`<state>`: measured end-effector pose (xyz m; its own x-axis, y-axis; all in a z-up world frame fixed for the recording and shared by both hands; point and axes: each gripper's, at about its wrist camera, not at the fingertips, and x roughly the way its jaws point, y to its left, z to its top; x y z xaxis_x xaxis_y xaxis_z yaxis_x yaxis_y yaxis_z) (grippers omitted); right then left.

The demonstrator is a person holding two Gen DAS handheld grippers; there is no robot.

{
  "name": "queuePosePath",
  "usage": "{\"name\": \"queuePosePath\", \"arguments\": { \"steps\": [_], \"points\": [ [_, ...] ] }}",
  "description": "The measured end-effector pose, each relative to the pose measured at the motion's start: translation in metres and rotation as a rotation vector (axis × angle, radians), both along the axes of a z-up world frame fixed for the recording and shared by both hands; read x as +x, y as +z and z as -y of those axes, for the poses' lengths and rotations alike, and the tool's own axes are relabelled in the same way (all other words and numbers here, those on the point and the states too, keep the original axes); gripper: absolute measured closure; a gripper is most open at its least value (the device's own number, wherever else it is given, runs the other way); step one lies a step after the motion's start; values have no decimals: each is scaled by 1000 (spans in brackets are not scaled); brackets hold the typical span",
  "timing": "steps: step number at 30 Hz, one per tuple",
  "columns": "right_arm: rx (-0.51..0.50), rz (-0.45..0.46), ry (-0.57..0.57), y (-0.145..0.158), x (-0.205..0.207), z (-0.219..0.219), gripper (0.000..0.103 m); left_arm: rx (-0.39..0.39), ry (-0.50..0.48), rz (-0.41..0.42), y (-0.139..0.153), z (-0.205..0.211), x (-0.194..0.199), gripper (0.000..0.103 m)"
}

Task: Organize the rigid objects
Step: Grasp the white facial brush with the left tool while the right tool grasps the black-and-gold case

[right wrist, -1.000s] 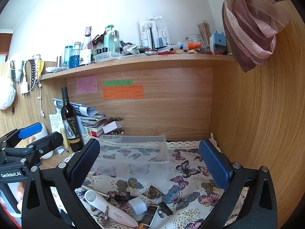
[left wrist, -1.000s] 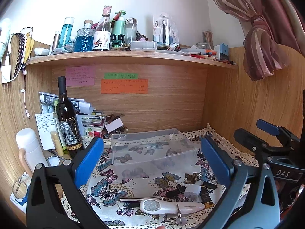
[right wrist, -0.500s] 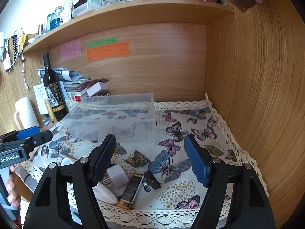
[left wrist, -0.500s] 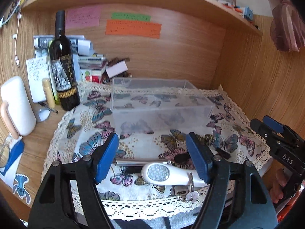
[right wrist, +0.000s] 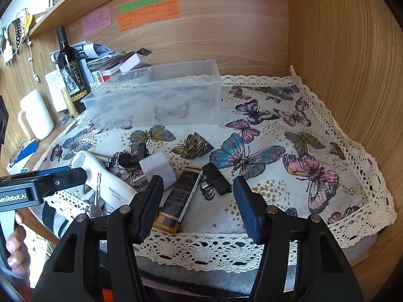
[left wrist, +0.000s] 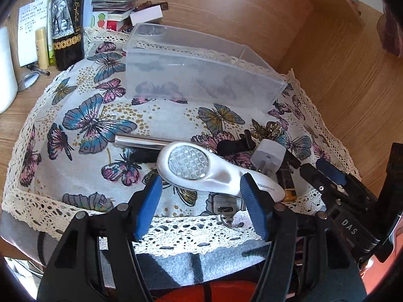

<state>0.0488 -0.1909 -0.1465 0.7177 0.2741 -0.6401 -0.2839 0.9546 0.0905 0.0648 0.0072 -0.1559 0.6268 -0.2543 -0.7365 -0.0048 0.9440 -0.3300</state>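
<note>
Butterfly-print cloth [left wrist: 95, 125] with a lace hem covers the wooden desk nook, and on it sits the clear plastic bin [left wrist: 199, 75], the obvious home for the loose bits piled at the near edge. In front of the bin lies the white handheld device [left wrist: 201, 168] with its gridded lens face up; the left gripper [left wrist: 201, 188] straddles its neck, jaws apart and not yet touching as far as I can tell. That body looks smooth and tapered, so a pinch there could squirt it sideways, and its handle lies over the keys [left wrist: 226, 209] at the lace edge, which might be nudged off the desk. A metal tube [left wrist: 141, 141] lies just behind its head, nearer the bin. To the right of the device, the white plug adapter [right wrist: 157, 168], the brown striped lighter [right wrist: 177, 197] and a small black block [right wrist: 216, 178] crowd together; the right gripper [right wrist: 199, 193] hangs spread over them, holding nothing. Left of the bin, the wine bottle [left wrist: 66, 22] stands upright, near any swing that way.
</note>
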Motion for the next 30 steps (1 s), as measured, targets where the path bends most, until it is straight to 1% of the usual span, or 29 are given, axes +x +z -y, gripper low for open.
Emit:
{"name": "queuePosePath", "arguments": {
  "steps": [4, 7, 10, 13, 16, 20, 24, 27, 28, 29, 30],
  "points": [
    [-4, -32, 27, -9, 3, -6, 54, -34, 3, -34, -7, 4, 11, 39],
    [-8, -46, 43, -14, 5, -10, 55, -42, 19, -29, -4, 4, 20, 39],
    [-9, -63, 58, -18, 10, -14, 60, -38, 32, -29, -1, 5, 32, 39],
    [-13, -79, 64, -22, 15, -16, 67, -33, 29, -49, -4, 7, 45, 39],
    [-17, -85, 70, -25, 18, -17, 70, -44, 23, -71, -8, 9, 57, 39],
    [-34, -77, 70, -25, 20, -19, 74, -5, 6, -59, -7, 18, 67, 41],
    [-42, -70, 59, -24, 23, -17, 80, 50, -45, -45, -6, 25, 80, 45],
    [-46, -68, 53, -25, 26, -13, 82, 82, -94, -55, -3, 22, 88, 48],
    [-47, -67, 50, -24, 26, -11, 82, 96, -107, -56, -1, 20, 90, 52],
    [-47, -66, 48, -24, 26, -10, 82, 118, -119, -52, 1, 18, 91, 55],
    [-46, -65, 45, -24, 27, -9, 82, 148, -125, -48, 3, 16, 92, 55]
  ]
}}
